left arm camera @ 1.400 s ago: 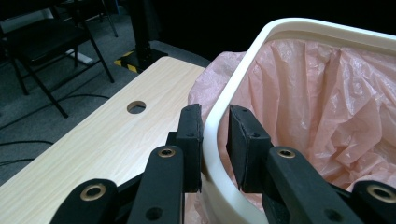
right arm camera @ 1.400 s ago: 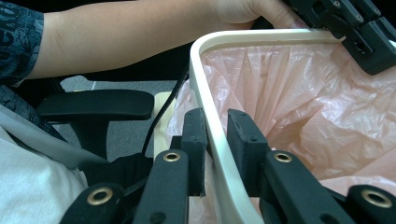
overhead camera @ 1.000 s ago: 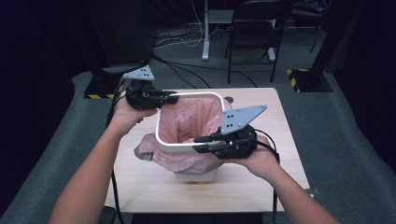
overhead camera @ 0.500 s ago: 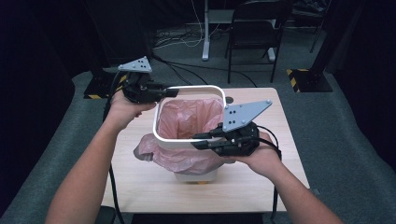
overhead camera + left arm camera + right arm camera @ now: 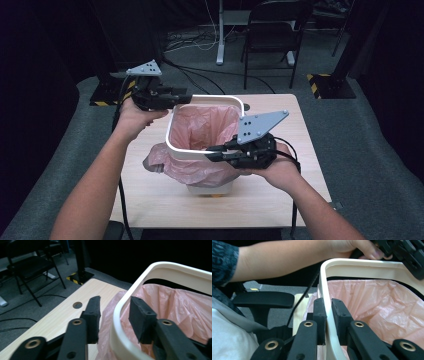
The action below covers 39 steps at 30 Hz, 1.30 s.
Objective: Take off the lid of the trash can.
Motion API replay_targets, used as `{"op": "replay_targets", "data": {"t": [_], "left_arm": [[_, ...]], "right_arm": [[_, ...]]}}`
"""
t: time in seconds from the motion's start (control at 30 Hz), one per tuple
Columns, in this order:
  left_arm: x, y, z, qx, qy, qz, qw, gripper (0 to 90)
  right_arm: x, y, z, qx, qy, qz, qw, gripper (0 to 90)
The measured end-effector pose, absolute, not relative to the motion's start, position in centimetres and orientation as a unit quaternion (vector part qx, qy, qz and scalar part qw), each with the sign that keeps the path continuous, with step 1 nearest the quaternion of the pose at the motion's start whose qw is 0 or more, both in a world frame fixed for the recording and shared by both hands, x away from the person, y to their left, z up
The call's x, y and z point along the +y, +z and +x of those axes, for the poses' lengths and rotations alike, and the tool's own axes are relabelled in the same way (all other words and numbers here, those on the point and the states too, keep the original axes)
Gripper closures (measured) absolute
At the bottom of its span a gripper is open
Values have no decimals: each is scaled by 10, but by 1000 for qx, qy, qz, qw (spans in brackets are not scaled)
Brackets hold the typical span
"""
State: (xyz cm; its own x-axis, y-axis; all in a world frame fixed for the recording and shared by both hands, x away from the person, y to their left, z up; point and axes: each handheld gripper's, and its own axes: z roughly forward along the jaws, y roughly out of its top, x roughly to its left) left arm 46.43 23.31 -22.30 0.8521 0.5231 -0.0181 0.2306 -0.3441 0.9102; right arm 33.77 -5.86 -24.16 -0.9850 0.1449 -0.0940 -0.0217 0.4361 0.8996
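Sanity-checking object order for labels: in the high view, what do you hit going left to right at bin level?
Left claw on the far-left corner of the white rim ring → pink bag inside the ring → right claw on the ring's near edge → bare tabletop at right.

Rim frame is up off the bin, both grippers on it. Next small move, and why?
Probably close the left hand-held gripper: its jaws straddle the white rim frame with gaps either side, while the right hand-held gripper is already clamped. The pink bag hangs beneath, so an even hold comes first.
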Motion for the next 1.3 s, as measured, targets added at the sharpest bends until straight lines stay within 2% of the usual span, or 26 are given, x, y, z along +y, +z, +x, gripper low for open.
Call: {"op": "replay_targets", "data": {"t": [0.23,0.7,1.3], "left_arm": [[246,-218,458,238,148,797,535,531],[256,-226,441,231,158,795,538,534],[262,-247,421,225,145,800,537,522]], "right_arm": [[-67,-241,336,839,535,43,90,820],[-94,-235,333,832,533,76,136,822],[-137,-241,332,816,526,140,194,823]]}}
